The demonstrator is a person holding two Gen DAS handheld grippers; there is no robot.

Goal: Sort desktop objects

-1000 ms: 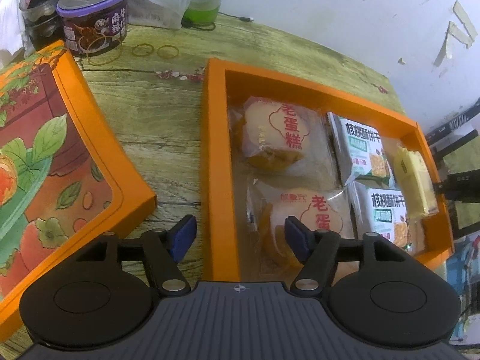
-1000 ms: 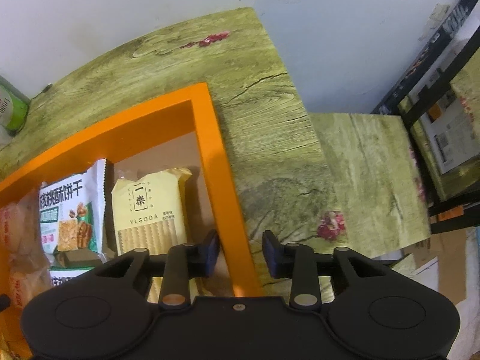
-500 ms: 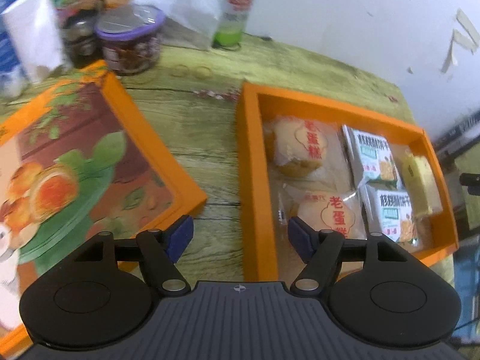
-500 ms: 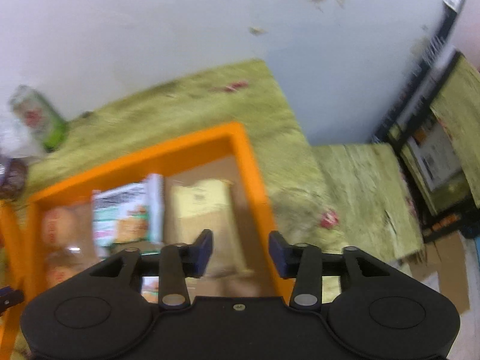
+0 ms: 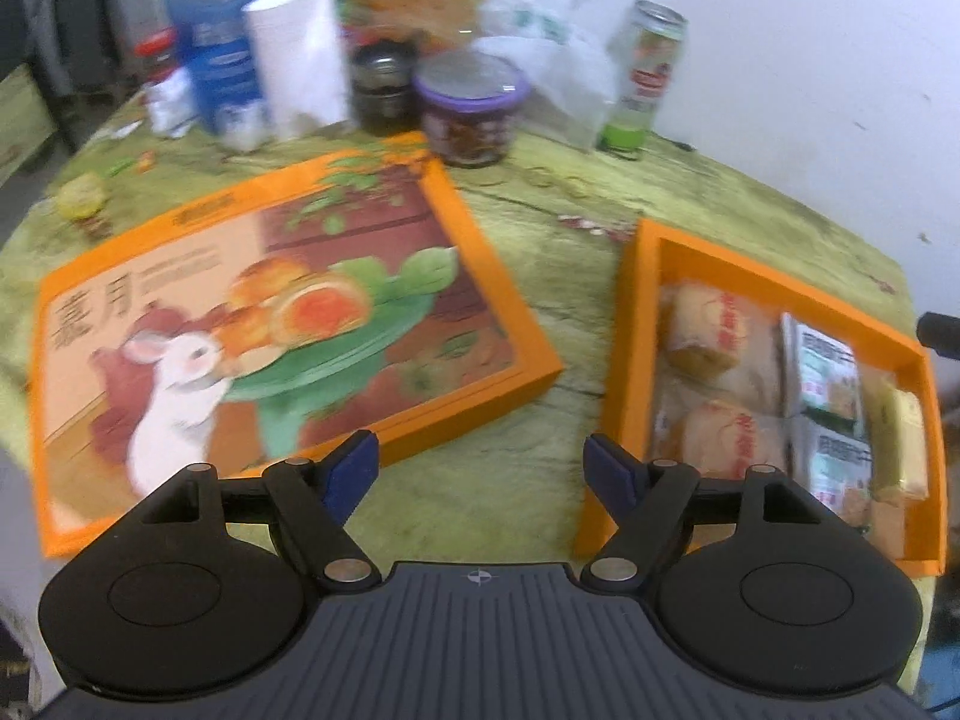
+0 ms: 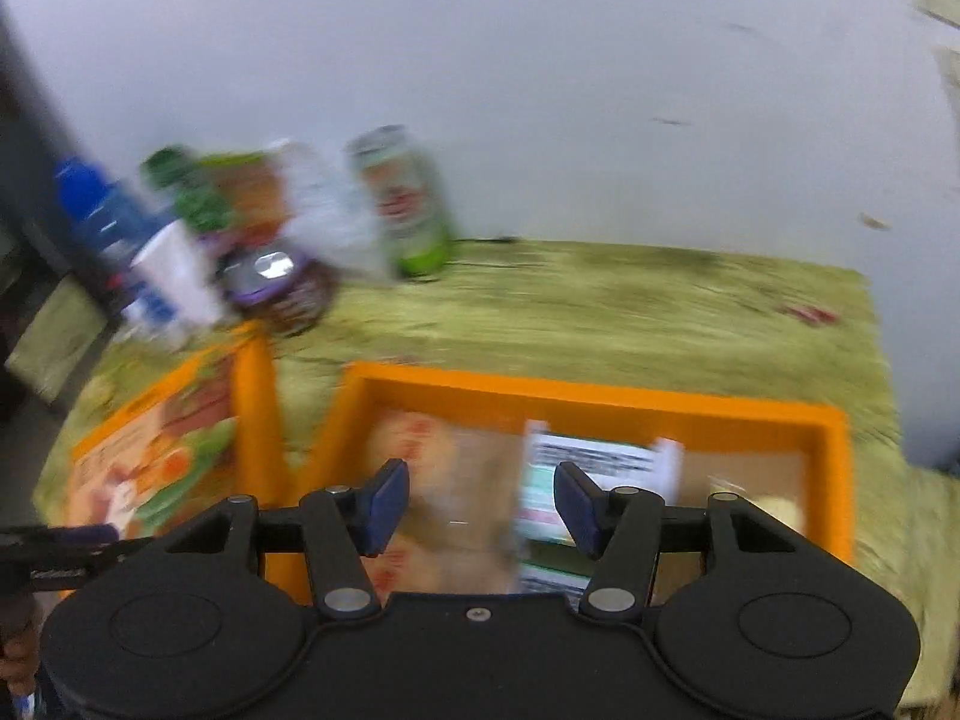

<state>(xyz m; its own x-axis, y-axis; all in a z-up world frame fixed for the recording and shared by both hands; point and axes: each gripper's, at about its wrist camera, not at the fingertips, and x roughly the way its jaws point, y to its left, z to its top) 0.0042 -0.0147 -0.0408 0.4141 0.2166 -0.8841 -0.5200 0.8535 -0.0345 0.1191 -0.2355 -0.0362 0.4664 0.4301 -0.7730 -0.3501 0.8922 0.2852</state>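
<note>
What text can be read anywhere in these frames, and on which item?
"月", the second of two large characters: box lid.
Red characters on the cake packets: blurred.
Biscuit packets: too blurred.
Can and purple tub labels: unreadable.
Right wrist view: all blurred.

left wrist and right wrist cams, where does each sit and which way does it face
Left wrist: on the left tool, open, above the table, facing the box lid and snack tray.
Right wrist: on the right tool, open, over the tray, facing the wall; blurred.
Shared: tray, lid, green can.
</note>
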